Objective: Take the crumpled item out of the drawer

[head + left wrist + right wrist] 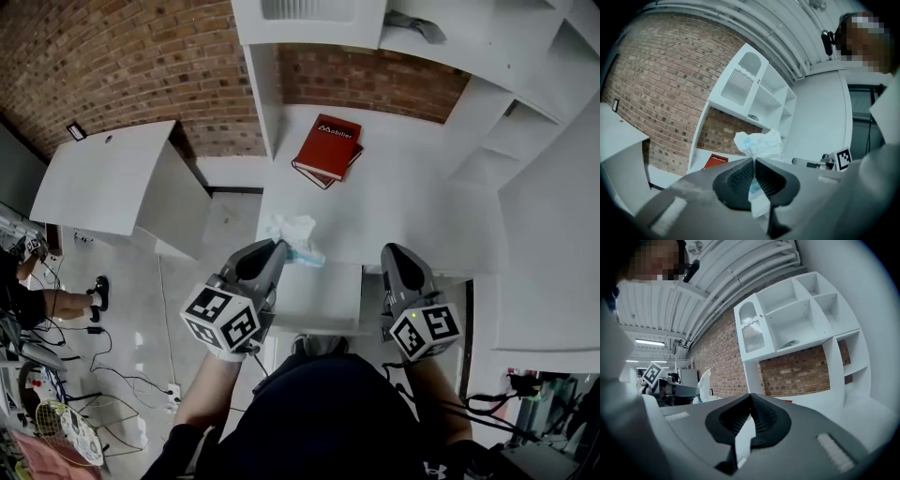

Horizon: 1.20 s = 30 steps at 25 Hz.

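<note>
Left hand-held gripper (278,247): clenched on the crumpled item (300,232), a fold of it pinched between the ribbed pads (740,174) (plainest in the left gripper view).

Crumpled item: a white paper wad. Bunched just past the left hand-held gripper's tips, with a strip trailing back between the jaws. Out of the drawer (314,298) and in front of the counter (403,202) edge.

Writing on the crumpled item: faint blue print, too creased to read.

Right hand-held gripper (392,251): closed tight, tips together, nothing between them. Level beside the left one, well apart from the crumpled item.

Drawer: pulled open, between the two hand-held grippers and lower than both. Only bare white showing inside.

Red book (326,145): flat on the counter, well beyond both sets of tips, nearer the left hand-held gripper's line.

Writing on the red book: "Mobilier" in white on the cover, legible in the head view.

Marker cubes (223,319): black-and-white square patterns at the rear of each hand-held gripper, no letters.

Shelf unit (806,319): white, far ahead of the tips, against a brick wall (122,56).
</note>
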Tool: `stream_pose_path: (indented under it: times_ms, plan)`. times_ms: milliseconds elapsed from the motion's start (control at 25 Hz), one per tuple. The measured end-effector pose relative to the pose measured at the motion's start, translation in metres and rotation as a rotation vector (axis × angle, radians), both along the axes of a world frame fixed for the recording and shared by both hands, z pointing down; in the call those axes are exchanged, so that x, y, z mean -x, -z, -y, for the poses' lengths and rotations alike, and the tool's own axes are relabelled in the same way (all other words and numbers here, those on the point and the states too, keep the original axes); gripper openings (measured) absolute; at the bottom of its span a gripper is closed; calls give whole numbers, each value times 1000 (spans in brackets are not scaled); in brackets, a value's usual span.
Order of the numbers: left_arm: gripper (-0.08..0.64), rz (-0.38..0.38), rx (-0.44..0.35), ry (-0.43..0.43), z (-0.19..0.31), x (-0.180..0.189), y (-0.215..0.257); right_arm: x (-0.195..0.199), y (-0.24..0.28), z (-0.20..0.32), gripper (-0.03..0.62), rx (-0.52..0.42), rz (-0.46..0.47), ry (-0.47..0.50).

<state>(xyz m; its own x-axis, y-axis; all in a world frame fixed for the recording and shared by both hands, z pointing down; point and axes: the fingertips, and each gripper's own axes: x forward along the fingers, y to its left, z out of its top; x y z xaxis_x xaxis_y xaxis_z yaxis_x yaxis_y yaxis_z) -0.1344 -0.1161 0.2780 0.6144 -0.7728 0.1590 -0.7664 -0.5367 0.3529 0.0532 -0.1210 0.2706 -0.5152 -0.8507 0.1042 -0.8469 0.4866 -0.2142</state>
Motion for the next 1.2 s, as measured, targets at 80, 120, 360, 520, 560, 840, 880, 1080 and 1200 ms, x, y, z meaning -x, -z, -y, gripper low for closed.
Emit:
stream_pose_path:
  times_ms: [80,120,360,520,560,840,880,1080,1200]
  plan:
    - [14,-46,7,-13,3,-3,4,2,6,2,3,-17,-4,2]
    - [14,-58,7,-17,3,-3,5,3,9,2,3,-26,-10,5]
    - [14,-67,-38,-11,3,0,22,5,25,1,2,-76,-15,-1]
    - [14,-55,-83,12,5,4,31,1,22,2,2,-74,-13,-13]
    - [14,-52,-89,16,5,4,32,0,21,2,2,-74,-10,-14]
    - [14,-36,-77,32,4,5,25,-1,18,2,2,-77,-1,2]
    - [14,-38,-76,35,4,5,24,-1,17,2,2,-76,0,7]
    - [14,-43,-86,50,2,6,26,-1,15,-1,2,-66,5,29]
    - [14,-44,-89,60,2,6,27,-2,13,-2,2,-61,8,35]
